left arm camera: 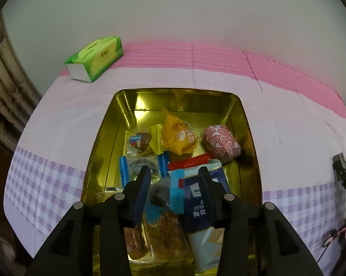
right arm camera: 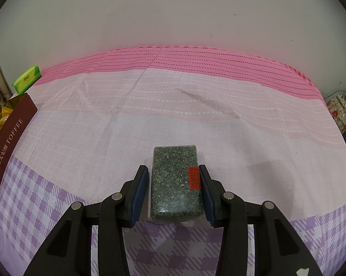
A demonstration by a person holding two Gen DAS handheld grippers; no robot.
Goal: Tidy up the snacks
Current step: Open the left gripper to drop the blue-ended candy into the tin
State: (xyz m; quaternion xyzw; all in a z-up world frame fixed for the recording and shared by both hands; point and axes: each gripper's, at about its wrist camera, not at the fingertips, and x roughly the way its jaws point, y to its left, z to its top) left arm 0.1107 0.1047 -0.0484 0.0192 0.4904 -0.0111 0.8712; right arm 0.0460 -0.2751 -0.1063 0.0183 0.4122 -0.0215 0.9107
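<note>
Left hand-held gripper (left arm camera: pixel 174 172) sits over the near end of the gold tin (left arm camera: pixel 99 151), jaws apart and clamping nothing, with the navy sea-salt snack packet (left arm camera: pixel 197 207) loose between them on top of the other wrapped snacks. Right hand-held gripper (right arm camera: pixel 173 172) is narrow, pads either side of the dark speckled snack block (right arm camera: pixel 173 181) on the pink-and-purple cloth (right arm camera: pixel 195 115) of the counter; can't tell if they actually press it. Green tissue pack (left arm camera: pixel 95 57) at far left corner, maroon toffee lid (right arm camera: pixel 9 147) beside the tin.

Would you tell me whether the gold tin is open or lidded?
Open: the gold tin has no lid on, and the wrapped snacks lie visible inside.
</note>
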